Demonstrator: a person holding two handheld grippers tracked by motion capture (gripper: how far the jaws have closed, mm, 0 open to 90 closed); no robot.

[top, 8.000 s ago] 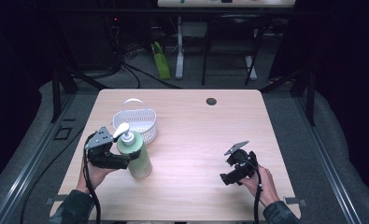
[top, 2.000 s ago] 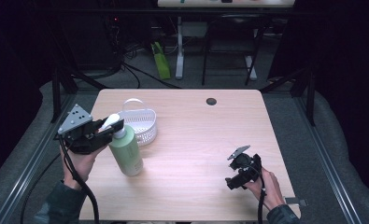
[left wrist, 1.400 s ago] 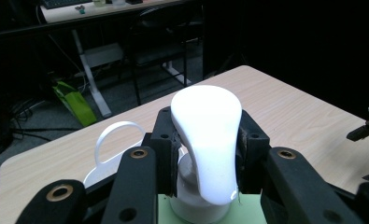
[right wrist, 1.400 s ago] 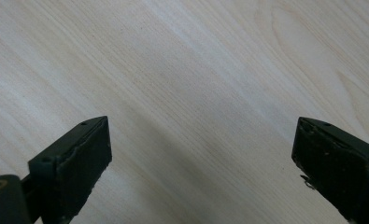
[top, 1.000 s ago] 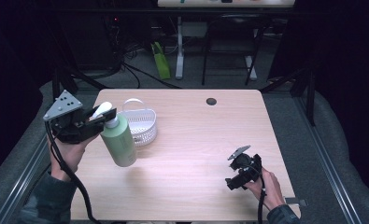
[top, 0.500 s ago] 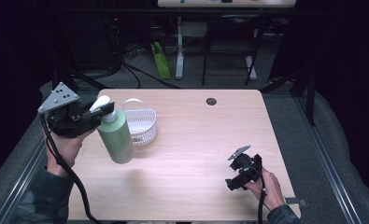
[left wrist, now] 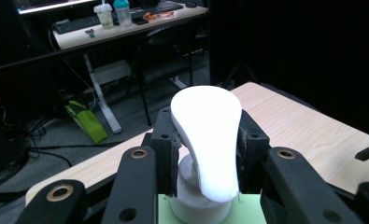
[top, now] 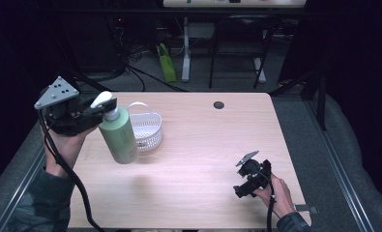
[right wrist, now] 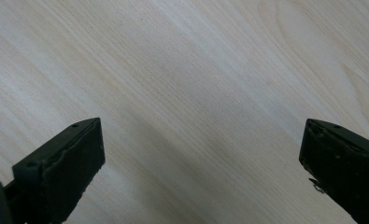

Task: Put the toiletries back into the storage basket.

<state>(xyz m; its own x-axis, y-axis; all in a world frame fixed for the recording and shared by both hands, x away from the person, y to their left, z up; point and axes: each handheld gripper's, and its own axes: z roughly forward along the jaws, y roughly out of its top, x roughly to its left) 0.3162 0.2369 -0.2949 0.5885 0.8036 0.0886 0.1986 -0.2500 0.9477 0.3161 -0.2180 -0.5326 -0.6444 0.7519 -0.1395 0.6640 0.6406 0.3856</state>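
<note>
Here the wooden table (top: 188,145) carries little. The green pump bottle (top: 120,135) hangs tilted above its left part, base clear of the wood, with a soft shadow below it on the tabletop. It is held by the neck just under the white pump head (left wrist: 208,135). That grip leaves the whole body free beneath, which I judge suits lowering it base-first into a container.

The left gripper (top: 97,110) holds it, jaws clamped on either side of the pump collar; in the left gripper view the two black jaws sit tight against the white pump. The person's left hand (top: 67,145) carries the tool at the table's left edge, cable trailing down.

The white basket (top: 145,130) stands on the table just behind and to the right of the bottle, handle arched up at its far side. I take it as the likely destination. Its handle and near rim are what the bottle's base must clear. The tilt would also need righting.

The right gripper (top: 249,174) rests low near the right front corner, well apart from the bottle, jaws spread wide with bare wood between them in the right gripper view. It blocks nothing.

Smallest item: a dark round disc (top: 219,105) at the far edge, well out of the path.
</note>
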